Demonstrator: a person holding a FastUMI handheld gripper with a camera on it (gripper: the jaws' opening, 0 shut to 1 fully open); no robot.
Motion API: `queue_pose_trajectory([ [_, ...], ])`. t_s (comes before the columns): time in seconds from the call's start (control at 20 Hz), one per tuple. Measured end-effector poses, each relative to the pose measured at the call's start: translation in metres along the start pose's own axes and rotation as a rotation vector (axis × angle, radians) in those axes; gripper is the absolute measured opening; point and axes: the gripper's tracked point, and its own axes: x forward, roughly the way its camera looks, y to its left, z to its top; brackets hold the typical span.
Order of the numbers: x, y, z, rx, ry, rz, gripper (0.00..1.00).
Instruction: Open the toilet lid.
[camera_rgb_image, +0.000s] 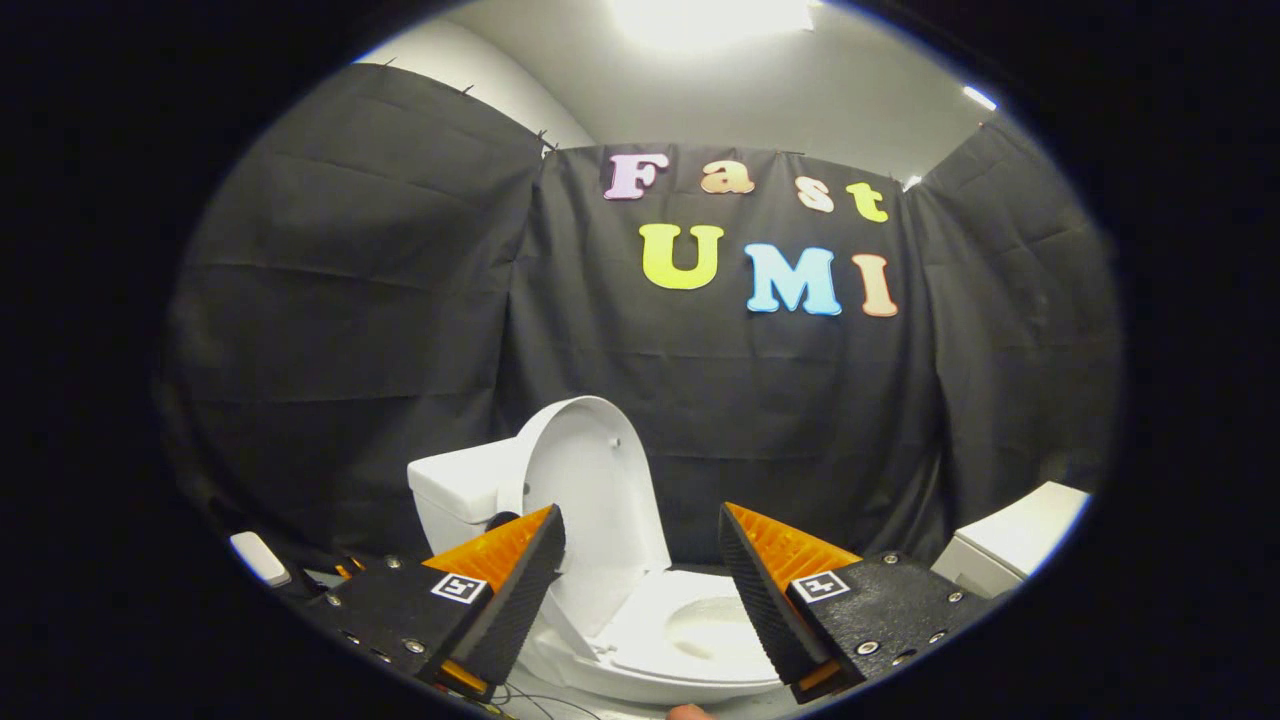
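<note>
A white toilet (680, 640) stands just ahead of my fingers, below them. Its lid (590, 490) is raised, standing upright and leaning back toward the white tank (455, 490). The seat ring (660, 620) lies flat over the bowl, seen through the gap between the fingers. My gripper (640, 545) is open, its black and orange fingers (500, 580) spread wide with nothing between them. The left fingertip sits just in front of the raised lid's lower edge; whether it touches the lid I cannot tell.
Black cloth walls close the booth behind and on both sides of the toilet. A white box-like object (1010, 545) stands at the right. A small white device (258, 557) lies at the left, with cables on the floor near the toilet base.
</note>
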Motion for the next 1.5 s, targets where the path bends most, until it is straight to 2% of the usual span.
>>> queue_pose_trajectory([
  [0.85,-0.083,-0.158,0.008,0.096,-0.008,-0.183,0.95],
  [1.5,-0.12,-0.221,-0.019,0.076,0.017,-0.236,0.95],
])
